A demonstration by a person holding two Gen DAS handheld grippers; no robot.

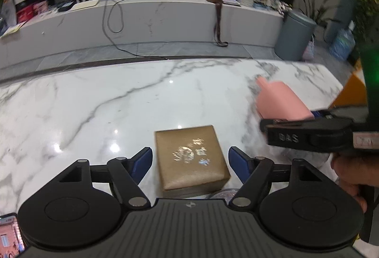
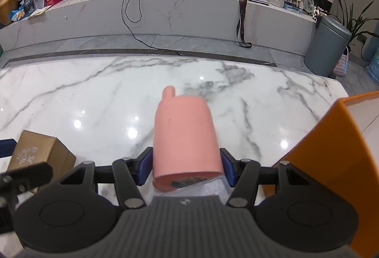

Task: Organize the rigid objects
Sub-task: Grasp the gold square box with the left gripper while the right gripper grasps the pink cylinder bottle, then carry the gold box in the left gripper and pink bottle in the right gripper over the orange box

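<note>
A gold-brown box point(image 1: 191, 158) with a shiny print on its lid sits on the white marble table point(image 1: 94, 103). My left gripper point(image 1: 190, 162) is open, its blue pads point(image 1: 142, 163) on either side of the box with gaps. The box also shows in the right wrist view point(image 2: 40, 156) at the left. My right gripper point(image 2: 186, 168) is shut on a pink bottle point(image 2: 184, 137) with a clear lower part, held above the table. From the left wrist view the pink bottle point(image 1: 279, 99) and right gripper point(image 1: 272, 124) are at the right.
An orange bin point(image 2: 331, 151) stands at the table's right edge, close to my right gripper. A phone point(image 1: 9, 234) lies at the lower left of the left view. Beyond the table are the floor, a marble TV bench and a grey trash can point(image 2: 327, 49).
</note>
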